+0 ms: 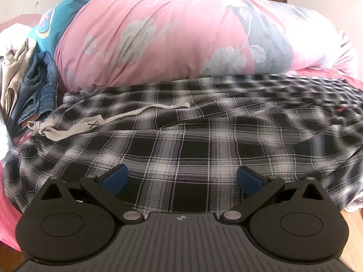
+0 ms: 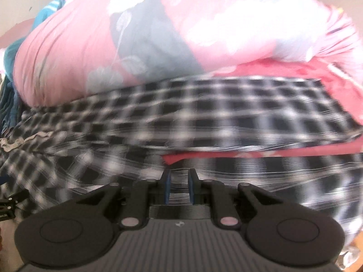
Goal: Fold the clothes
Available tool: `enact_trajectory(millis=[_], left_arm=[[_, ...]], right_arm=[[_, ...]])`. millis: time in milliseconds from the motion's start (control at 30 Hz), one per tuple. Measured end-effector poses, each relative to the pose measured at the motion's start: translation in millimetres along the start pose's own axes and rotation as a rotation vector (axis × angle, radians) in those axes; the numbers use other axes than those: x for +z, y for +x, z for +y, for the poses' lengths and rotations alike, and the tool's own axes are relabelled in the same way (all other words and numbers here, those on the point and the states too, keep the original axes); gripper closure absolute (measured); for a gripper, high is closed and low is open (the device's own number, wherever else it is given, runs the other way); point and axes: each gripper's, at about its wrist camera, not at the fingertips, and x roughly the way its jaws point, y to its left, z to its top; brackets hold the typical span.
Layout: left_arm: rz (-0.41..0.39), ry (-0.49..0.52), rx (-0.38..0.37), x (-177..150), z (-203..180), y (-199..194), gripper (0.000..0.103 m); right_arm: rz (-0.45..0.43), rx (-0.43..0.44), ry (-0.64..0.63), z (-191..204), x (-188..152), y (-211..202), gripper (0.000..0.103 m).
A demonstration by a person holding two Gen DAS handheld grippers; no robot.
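Note:
A black-and-white plaid garment (image 1: 181, 140) with a white drawstring (image 1: 109, 120) lies spread across the bed in front of a rolled quilt. My left gripper (image 1: 181, 179) hovers low over its near edge, jaws wide open, blue pads (image 1: 114, 180) empty. In the right wrist view the same plaid garment (image 2: 204, 113) is smeared by motion blur. My right gripper (image 2: 179, 181) has its pads close together with a fold of the plaid cloth running between them. The cloth's right part also looks blurred in the left wrist view.
A big pink floral quilt (image 1: 158, 34) fills the back of the bed. Folded jeans (image 1: 40, 86), a beige cloth (image 1: 15, 68) and a teal cloth (image 1: 61, 13) sit at the left. A red sheet (image 2: 272, 70) covers the bed; wooden floor (image 1: 354, 217) shows at the right.

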Motion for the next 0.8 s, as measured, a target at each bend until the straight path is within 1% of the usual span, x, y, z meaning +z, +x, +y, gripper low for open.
enact_trajectory(millis=[200, 333, 500, 533, 567, 633, 733, 800], left_arm=[[0.004, -0.016, -0.003, 2, 1, -1, 0.000], [0.031, -0.011, 0.005, 2, 1, 1, 0.000], [0.041, 0.016, 0.034, 2, -1, 0, 0.000], [0.043, 0.017, 0.036, 2, -1, -1, 0.000], [0.048, 0.019, 0.039, 3, -1, -1, 0.000], [0.055, 0.026, 0.046, 4, -1, -1, 0.000], [0.056, 0.043, 0.061, 7, -4, -1, 0.000], [0.054, 0.054, 0.072, 8, -7, -1, 0.000]], right_arm=[[-0.027, -0.097, 0.097, -40, -22, -30, 0.087], [-0.049, -0.169, 0.149, -70, -37, -43, 0.086], [-0.105, -0.250, 0.230, -119, -36, -53, 0.086], [-0.117, -0.268, 0.253, -131, -34, -56, 0.082], [-0.130, -0.285, 0.276, -143, -33, -58, 0.075], [-0.155, -0.323, 0.314, -168, -28, -61, 0.068], [-0.173, -0.388, 0.376, -213, -18, -59, 0.067], [-0.150, -0.363, 0.445, -246, -12, -53, 0.066]])
